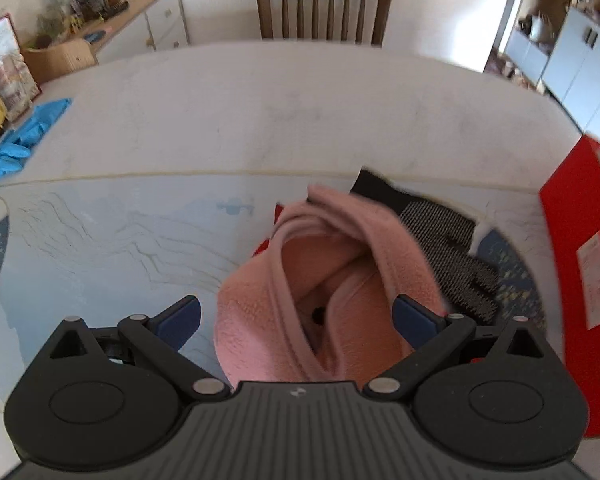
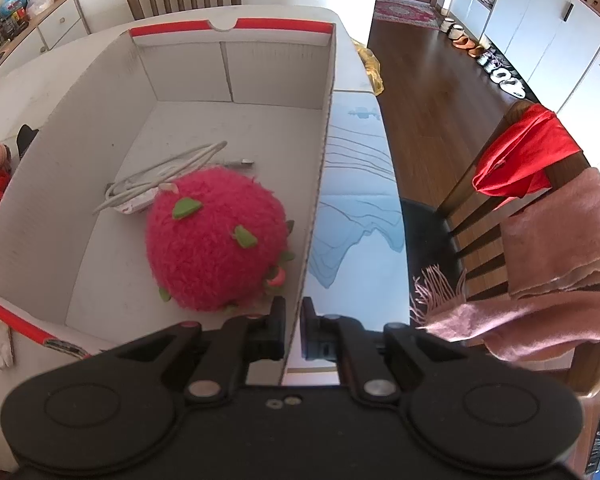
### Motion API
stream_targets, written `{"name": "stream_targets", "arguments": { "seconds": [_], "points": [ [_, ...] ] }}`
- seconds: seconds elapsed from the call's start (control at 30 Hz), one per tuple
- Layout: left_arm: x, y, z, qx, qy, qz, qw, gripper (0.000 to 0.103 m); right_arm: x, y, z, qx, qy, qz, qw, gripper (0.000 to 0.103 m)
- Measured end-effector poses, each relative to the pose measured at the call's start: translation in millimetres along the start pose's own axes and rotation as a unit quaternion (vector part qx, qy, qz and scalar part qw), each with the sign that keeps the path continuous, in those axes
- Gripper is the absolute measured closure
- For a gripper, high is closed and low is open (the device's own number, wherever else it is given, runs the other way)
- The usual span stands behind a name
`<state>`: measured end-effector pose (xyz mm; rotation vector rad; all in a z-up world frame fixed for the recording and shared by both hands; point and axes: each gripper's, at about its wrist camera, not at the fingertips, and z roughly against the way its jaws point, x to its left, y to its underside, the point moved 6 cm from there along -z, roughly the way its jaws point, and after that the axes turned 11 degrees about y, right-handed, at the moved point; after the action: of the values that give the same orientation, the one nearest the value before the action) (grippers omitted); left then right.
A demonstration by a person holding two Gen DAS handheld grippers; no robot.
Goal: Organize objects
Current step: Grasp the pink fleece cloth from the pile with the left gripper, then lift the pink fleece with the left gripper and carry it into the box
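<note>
On the table (image 1: 260, 112), beside a red-and-white cardboard box (image 2: 324, 128), lies a crumpled pink fleece garment (image 1: 332, 272), soft and pile-textured with paler trim. Tilted steeply down over it, the left gripper (image 1: 298, 316) gapes wide, its blue pads either side of the fleece, holding nothing. Jaws pinched on the box's right wall, the right gripper (image 2: 294, 328) stands near a fuzzy pink plush fruit (image 2: 216, 240) inside.
</note>
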<state>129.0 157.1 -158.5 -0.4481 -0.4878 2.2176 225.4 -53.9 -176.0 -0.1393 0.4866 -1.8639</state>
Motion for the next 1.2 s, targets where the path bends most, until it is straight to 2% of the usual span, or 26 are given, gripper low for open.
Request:
{"name": "stream_targets", "arguments": {
  "seconds": [0.17,0.27,0.3,0.33,0.4,0.53,0.6,0.9,1.2],
  "points": [
    [13.4,13.2,-19.4,0.033,0.02,0.03,0.9988,0.001,-0.5,0.0,0.3,-0.001,-0.002,0.004,1.0,0.097],
    [15.3,17.9,-18.4,0.028,0.025,0.036,0.9987,0.003,-0.9,0.0,0.7,-0.003,-0.004,0.006,1.0,0.097],
    [15.0,19.0,-17.2,0.025,0.024,0.035,0.9988,0.011,-0.9,0.0,0.7,-0.004,-0.005,0.007,1.0,0.097],
    [13.2,19.8,-16.0,0.024,0.026,0.031,0.9989,0.028,-0.8,0.2,0.7,-0.004,-0.005,0.008,1.0,0.097],
    [11.2,21.5,-16.0,0.027,0.025,0.029,0.9989,0.051,-0.8,0.1,0.8,-0.004,-0.005,0.01,1.0,0.097],
    [5.6,23.8,-7.6,0.022,0.027,0.017,0.9992,0.078,-1.1,0.2,1.1,-0.006,-0.006,0.012,1.0,0.097],
    [1.7,22.7,-0.3,0.017,0.032,0.01,0.9993,0.087,-0.9,0.1,1.2,-0.006,-0.007,0.014,1.0,0.097],
    [-17.6,6.2,61.0,-0.042,0.056,-0.004,0.9976,0.091,-1.0,0.0,1.7,-0.01,-0.011,0.017,1.0,0.097],
    [-62.0,-27.5,122.7,-0.086,0.107,-0.043,0.9896,0.091,-0.6,0.3,1.4,-0.012,-0.014,0.024,1.0,0.097]
  ]
}}
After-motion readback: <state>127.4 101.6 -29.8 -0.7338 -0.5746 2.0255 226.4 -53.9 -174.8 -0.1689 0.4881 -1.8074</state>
